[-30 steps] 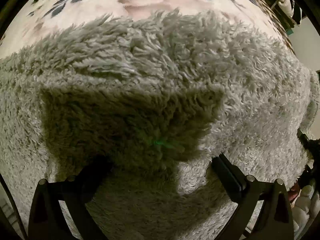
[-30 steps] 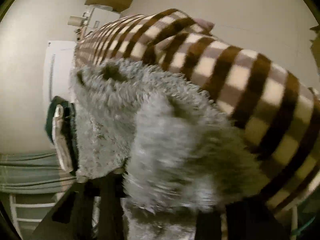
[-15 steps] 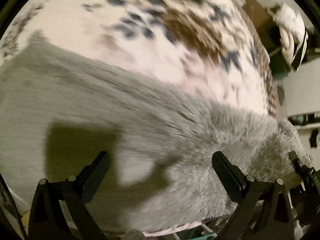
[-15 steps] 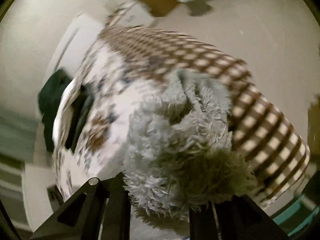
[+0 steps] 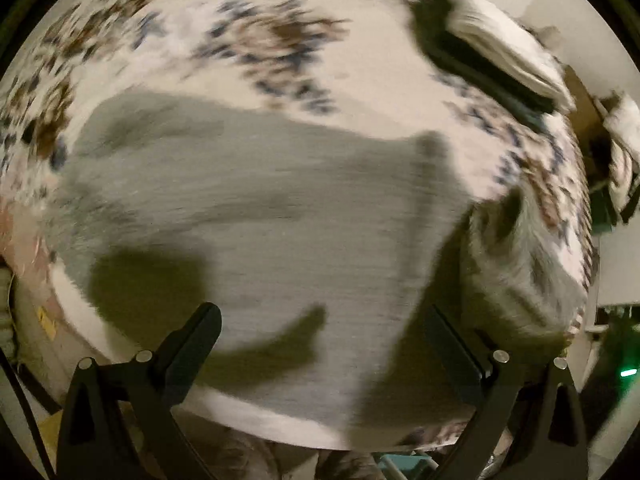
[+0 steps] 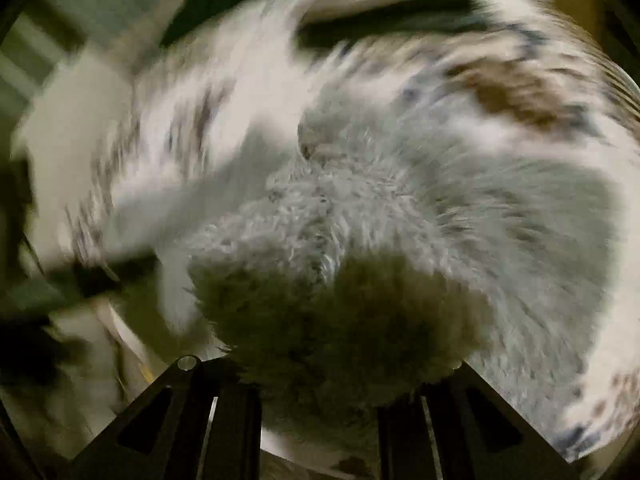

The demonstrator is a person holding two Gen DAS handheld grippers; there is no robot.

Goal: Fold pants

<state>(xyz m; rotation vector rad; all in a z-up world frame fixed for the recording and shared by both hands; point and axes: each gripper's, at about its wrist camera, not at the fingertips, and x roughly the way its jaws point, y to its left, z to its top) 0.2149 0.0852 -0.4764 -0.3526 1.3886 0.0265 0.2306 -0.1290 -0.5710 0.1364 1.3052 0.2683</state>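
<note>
The fluffy grey pants (image 5: 256,208) lie spread on a white blanket with brown and blue patches (image 5: 280,40); the view is motion-blurred. My left gripper (image 5: 320,340) is open and empty, held above the pants. In the right wrist view my right gripper (image 6: 320,392) is shut on a bunched part of the grey pants (image 6: 380,240), which fills the space between its fingers and trails away over the blanket. That lifted part also shows at the right of the left wrist view (image 5: 516,272).
A folded stack of dark and white clothes (image 5: 492,60) lies at the far right of the blanket; it also shows in the right wrist view (image 6: 380,20). The bed's edge (image 5: 280,432) runs close below the left gripper. Room clutter is at the far right.
My left gripper has risen away from the pants, so the blanket and stack have come into view. My right gripper, still shut on the pants, has swung round over the patterned blanket.
</note>
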